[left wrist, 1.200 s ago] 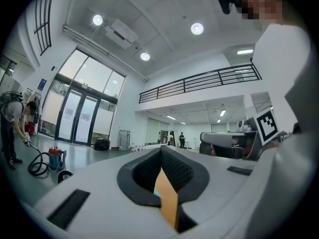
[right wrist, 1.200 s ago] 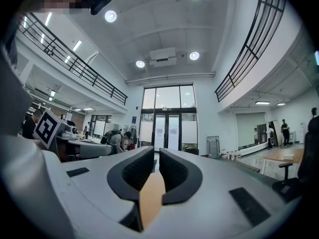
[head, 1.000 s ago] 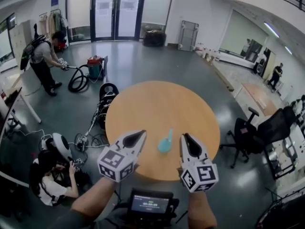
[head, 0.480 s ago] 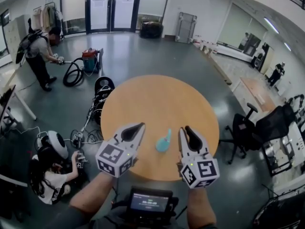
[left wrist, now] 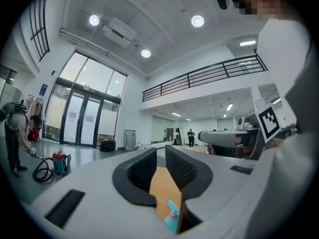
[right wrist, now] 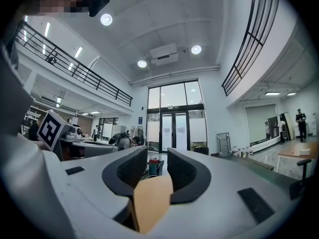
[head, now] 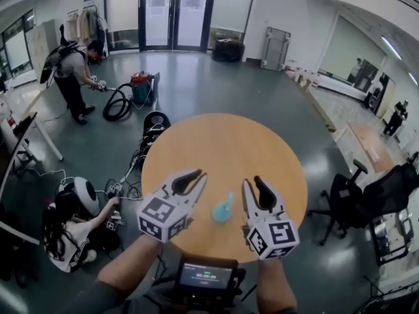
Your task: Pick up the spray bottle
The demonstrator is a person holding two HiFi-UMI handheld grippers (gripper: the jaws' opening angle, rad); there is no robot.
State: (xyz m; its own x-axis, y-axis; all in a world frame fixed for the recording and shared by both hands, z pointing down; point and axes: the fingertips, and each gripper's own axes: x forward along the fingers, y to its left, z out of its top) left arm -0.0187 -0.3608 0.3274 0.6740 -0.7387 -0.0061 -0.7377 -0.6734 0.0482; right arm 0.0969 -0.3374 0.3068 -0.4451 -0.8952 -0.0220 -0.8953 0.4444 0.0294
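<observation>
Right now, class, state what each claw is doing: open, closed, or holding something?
Left claw: opening, nothing between its jaws.
Right claw: opening, nothing between its jaws.

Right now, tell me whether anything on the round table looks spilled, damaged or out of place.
Nothing stands out. The teal spray bottle is the only thing on the round table. It appears to be upright, and there is no spill around it.

Bright, even light: ceiling spotlights [left wrist: 197, 20], daylight through glass doors [head: 177, 12]; fisheye edges dark, bent.
</observation>
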